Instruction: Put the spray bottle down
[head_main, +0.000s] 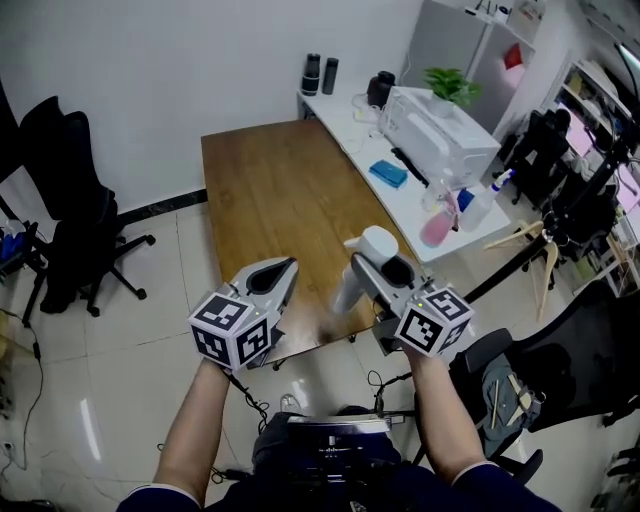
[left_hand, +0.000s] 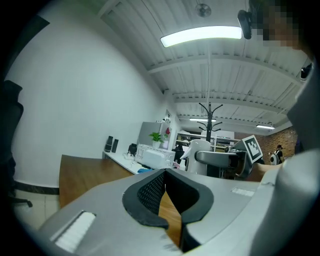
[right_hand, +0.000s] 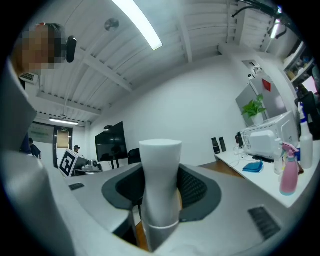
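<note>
Nearest the person, the right gripper (head_main: 378, 268), a grey plastic two-jaw tool with a black-and-white marker cube at its back, has its dark ribbed pads pressed on a smooth white plastic spray bottle (right_hand: 160, 175). The bottle stands roughly upright, so its long axis crosses the level jaws, and its narrow waist sits between the pads. The matching left gripper (head_main: 283, 270) is just beside it but apart. Its jaws meet at the tips, with nothing between them. The right hand alone carries the bottle, so the set-down looks to be its job. The bottle hangs over the near end of a brown wood-grain rectangular table (head_main: 280, 190), whose bare top lies below and ahead of the jaws. I judge the move to be mainly a descent, though how high the base hangs above the wood cannot be told. Left of the table, a black office chair (head_main: 65, 200) stands on pale glossy floor tiles (head_main: 120, 380). Along the table's far right side runs a white desk (head_main: 405, 210) with a translucent pink spray bottle (head_main: 437, 228), a blue folded cloth (head_main: 388, 173), a boxy white printer (head_main: 440, 135) and a leafy green potted plant (head_main: 452, 85).
</note>
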